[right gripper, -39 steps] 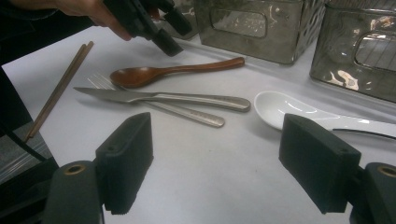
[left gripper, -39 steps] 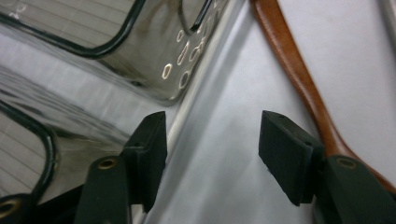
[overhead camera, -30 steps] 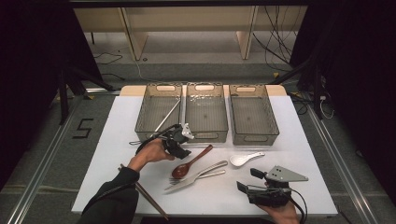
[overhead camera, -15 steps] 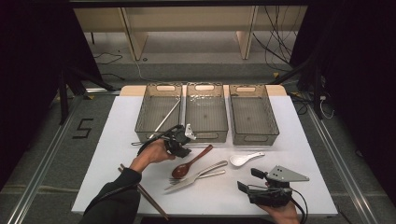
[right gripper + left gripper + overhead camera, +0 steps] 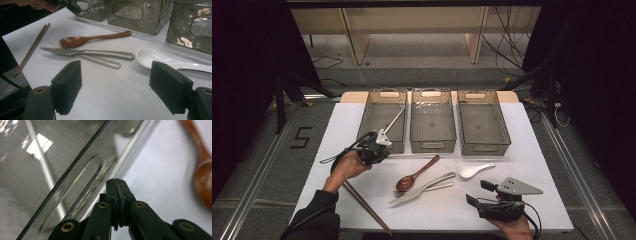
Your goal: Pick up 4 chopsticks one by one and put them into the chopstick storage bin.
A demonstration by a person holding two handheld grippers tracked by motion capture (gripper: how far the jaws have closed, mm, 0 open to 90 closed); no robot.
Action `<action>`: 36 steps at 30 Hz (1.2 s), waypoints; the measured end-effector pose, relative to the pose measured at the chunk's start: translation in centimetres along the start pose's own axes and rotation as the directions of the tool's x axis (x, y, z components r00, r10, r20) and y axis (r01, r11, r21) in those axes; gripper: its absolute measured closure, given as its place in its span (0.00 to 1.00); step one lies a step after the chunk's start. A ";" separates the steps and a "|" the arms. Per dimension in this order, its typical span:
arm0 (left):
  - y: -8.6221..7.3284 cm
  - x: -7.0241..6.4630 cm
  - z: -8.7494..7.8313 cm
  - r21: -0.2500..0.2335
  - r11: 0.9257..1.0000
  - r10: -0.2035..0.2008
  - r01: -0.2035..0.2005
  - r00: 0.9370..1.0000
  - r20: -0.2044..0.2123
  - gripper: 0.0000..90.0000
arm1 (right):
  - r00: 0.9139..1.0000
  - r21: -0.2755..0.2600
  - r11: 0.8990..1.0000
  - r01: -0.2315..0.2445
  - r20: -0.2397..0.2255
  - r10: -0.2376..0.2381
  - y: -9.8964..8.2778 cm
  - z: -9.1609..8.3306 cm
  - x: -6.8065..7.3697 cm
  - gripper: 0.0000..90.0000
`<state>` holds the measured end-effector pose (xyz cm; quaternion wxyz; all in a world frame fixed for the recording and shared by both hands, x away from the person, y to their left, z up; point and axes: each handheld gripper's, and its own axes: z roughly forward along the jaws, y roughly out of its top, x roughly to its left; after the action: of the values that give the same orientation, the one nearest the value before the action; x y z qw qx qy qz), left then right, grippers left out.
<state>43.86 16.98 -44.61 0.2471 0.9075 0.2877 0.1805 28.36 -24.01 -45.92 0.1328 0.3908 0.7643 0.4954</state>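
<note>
Beside the left gripper [image 5: 115, 185], wooden spoon [image 5: 203, 167] cut off by the right edge, bin wall [image 5: 62, 170] blurred. Ahead of the right gripper [image 5: 113, 87], white spoon [image 5: 160, 60] partly hidden behind one jaw, handle cut off at the edge.

I count three clear plastic bins [image 5: 432, 120] in a row at twelve o'clock on my table; the left bin [image 5: 381, 120] holds one metal utensil [image 5: 393, 120]. On the white tabletop [image 5: 542, 165] I count one wooden spoon [image 5: 416, 173], one white ceramic soup spoon [image 5: 474, 170], one steel knife [image 5: 422, 187] and one steel fork [image 5: 434, 188] lying together, and one pair of chopsticks [image 5: 366, 207] at seven o'clock. I hold two grippers, one left [image 5: 378, 148], one right [image 5: 476, 193].
</note>
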 end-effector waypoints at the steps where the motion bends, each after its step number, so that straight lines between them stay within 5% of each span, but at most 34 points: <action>1: -0.5 0.4 -0.1 0.000 1.000 -0.018 0.018 1.000 -0.008 0.99 | 1.000 -0.001 1.000 0.000 -0.001 0.000 0.0 0.0 0.0 0.30; 8: -3.3 2.0 -0.1 0.000 0.993 -0.114 0.114 0.992 -0.053 0.99 | 1.000 0.001 1.000 0.000 0.000 0.000 0.0 0.1 0.0 0.30; 15: -4.0 2.1 0.6 -0.009 0.993 -0.121 0.121 0.989 -0.084 0.99 | 1.000 0.001 1.000 0.002 -0.003 -0.002 0.0 0.1 0.0 0.30; 24: -4.2 1.9 0.9 0.005 0.998 -0.060 0.061 0.987 -0.150 0.99 | 1.000 0.000 1.000 -0.005 -0.005 0.005 0.0 0.1 0.0 0.30; 36: -4.4 1.9 1.5 0.047 0.998 0.038 -0.030 0.983 -0.179 0.99 | 1.000 0.002 1.000 -0.012 -0.012 0.012 -0.1 0.1 0.0 0.30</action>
<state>44.17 20.76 -47.91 0.1967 0.8976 0.2973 0.2593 28.44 -23.97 -46.06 0.1249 0.3926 0.7632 0.4979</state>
